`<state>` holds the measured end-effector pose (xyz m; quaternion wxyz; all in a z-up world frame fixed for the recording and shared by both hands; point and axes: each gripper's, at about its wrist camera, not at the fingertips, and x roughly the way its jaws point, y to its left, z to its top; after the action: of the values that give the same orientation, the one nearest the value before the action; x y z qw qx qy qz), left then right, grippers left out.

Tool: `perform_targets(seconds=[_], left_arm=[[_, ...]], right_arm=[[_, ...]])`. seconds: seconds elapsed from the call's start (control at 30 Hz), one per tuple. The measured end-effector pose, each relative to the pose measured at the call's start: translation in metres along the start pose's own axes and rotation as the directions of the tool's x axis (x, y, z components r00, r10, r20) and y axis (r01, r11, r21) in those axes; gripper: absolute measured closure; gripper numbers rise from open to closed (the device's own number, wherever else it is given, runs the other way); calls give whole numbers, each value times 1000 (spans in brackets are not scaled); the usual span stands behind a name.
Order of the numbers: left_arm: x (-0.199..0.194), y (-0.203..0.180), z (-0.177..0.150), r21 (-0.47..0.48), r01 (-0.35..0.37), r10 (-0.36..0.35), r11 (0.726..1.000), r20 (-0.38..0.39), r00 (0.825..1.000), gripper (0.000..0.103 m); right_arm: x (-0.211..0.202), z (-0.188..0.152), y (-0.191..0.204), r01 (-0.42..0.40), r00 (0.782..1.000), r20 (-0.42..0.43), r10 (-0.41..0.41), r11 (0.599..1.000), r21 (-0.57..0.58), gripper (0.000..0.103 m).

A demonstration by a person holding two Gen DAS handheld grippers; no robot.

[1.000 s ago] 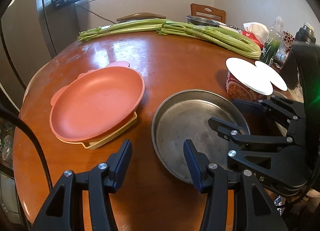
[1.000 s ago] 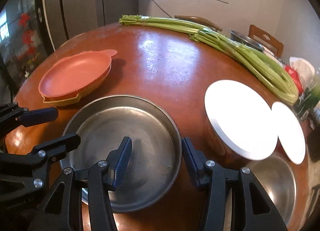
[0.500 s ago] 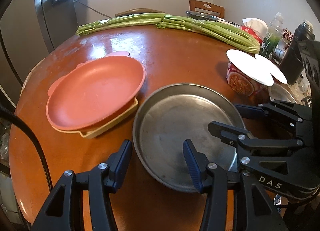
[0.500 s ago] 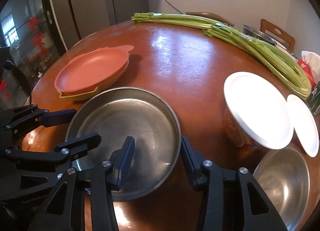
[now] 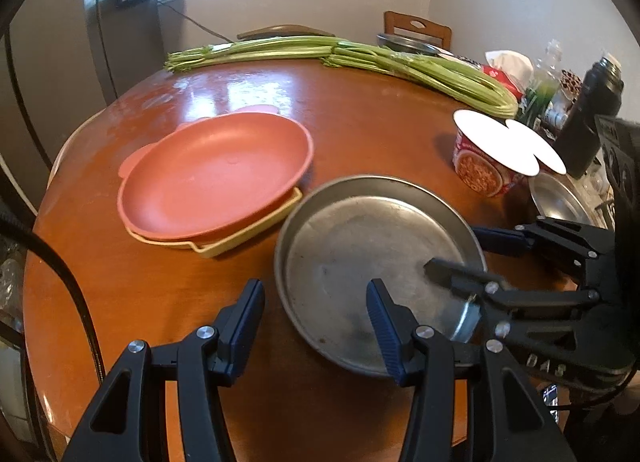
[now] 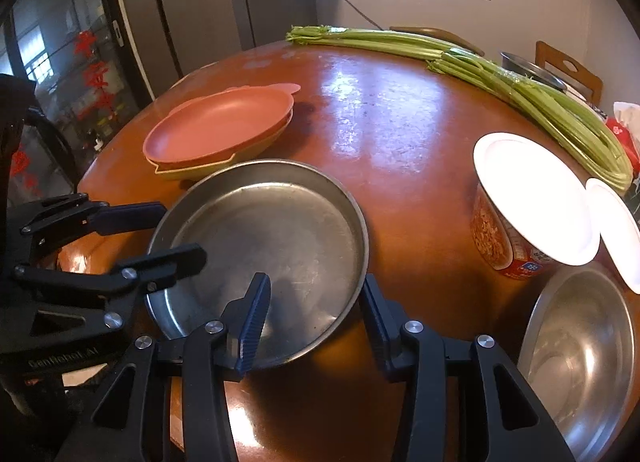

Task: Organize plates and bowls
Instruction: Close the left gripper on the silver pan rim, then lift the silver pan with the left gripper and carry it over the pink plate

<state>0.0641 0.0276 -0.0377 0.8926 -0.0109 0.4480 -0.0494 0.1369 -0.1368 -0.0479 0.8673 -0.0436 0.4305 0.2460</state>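
Note:
A round steel pan (image 5: 372,258) lies on the wooden table, just right of a pink plate (image 5: 216,173) stacked on a yellow plate (image 5: 244,240). My left gripper (image 5: 316,316) is open, its fingers straddling the pan's near-left rim. My right gripper (image 6: 316,318) is open, its fingers straddling the pan's (image 6: 264,242) near-right rim; it shows at the right of the left wrist view (image 5: 472,258). A steel bowl (image 6: 584,358) sits at the right. The stacked plates (image 6: 216,129) lie behind the pan.
A red instant-noodle cup with a white lid (image 6: 520,197) stands right of the pan. Long celery stalks (image 5: 360,57) lie across the far side of the table. Bottles and a dark flask (image 5: 592,109) crowd the right edge. A chair (image 5: 416,27) stands behind.
The steel pan has slid left across the table until it sits next to the stacked plates. Both grippers moved with it and stay open around its rim.

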Motion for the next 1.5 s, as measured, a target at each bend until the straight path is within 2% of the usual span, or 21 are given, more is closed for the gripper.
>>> perform_targets(seconds=[0.13,0.23,0.37,0.57,0.73,1.03,1.5], left_arm=[[4,6,2,-30,-11,10,1000,-6,1000,50],[13,5,2,-36,-14,13,999,-29,999,50],[18,-4,1,-16,-16,15,1000,-31,999,51],[20,-12,1,2,-44,44,999,-21,999,55],[14,-15,2,8,-40,40,999,-9,999,55],[-4,-20,7,7,-19,19,1000,23,1000,55],[-18,-1,19,-26,-60,61,998,69,996,55]], right_arm=[[1,3,-7,23,999,21,-24,999,38,55],[7,1,-4,31,999,13,-31,999,22,56],[7,-2,1,22,1000,20,-21,1000,-6,63],[6,-4,0,13,999,33,-13,1000,8,66],[2,-7,-2,-1,1000,31,0,1000,30,65],[-21,-6,-6,-2,997,79,-1,999,48,65],[-29,16,15,-17,991,130,16,1000,5,65]])
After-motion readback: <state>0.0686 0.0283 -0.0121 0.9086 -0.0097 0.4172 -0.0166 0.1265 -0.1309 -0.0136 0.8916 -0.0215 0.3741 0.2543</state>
